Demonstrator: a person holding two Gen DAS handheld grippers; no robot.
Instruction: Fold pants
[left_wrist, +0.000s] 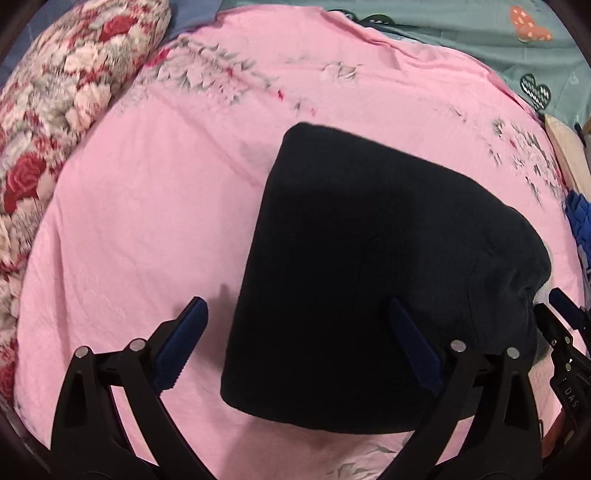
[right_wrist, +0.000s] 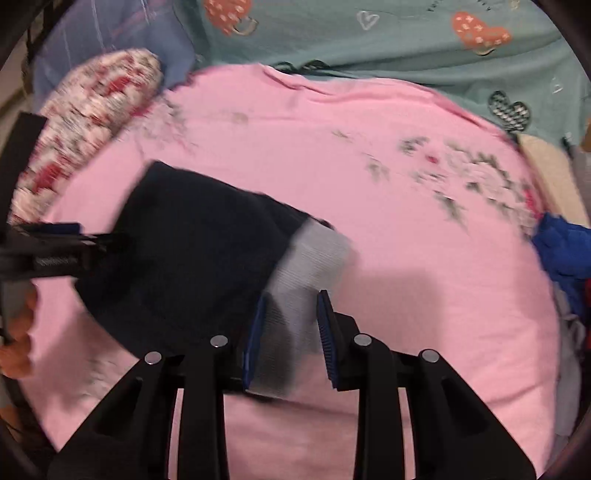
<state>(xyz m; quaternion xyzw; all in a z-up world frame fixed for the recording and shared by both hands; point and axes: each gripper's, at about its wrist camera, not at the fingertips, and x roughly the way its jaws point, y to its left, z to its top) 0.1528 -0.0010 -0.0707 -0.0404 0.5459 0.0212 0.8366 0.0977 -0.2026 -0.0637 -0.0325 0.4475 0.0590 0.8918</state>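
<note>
Pink floral bedsheet (left_wrist: 129, 221) carries folded dark navy pants (left_wrist: 369, 258); left gripper (left_wrist: 299, 343) gapes wide over them, right gripper (right_wrist: 291, 332) (blurred) seemingly straddles their grey waistband (right_wrist: 310, 254), unclamped.

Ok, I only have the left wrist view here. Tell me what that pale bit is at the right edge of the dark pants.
Observer: It is a grey ribbed band at the end of the dark pants, sticking out onto the pink sheet.
Operator: Say where the right gripper is relative to it.
Observer: The right gripper is open, its blue pads on either side of the band, not closed on it.
Operator: Report what sits at the sheet's right edge.
Observer: A crumpled blue cloth, apart from the pants.
</note>
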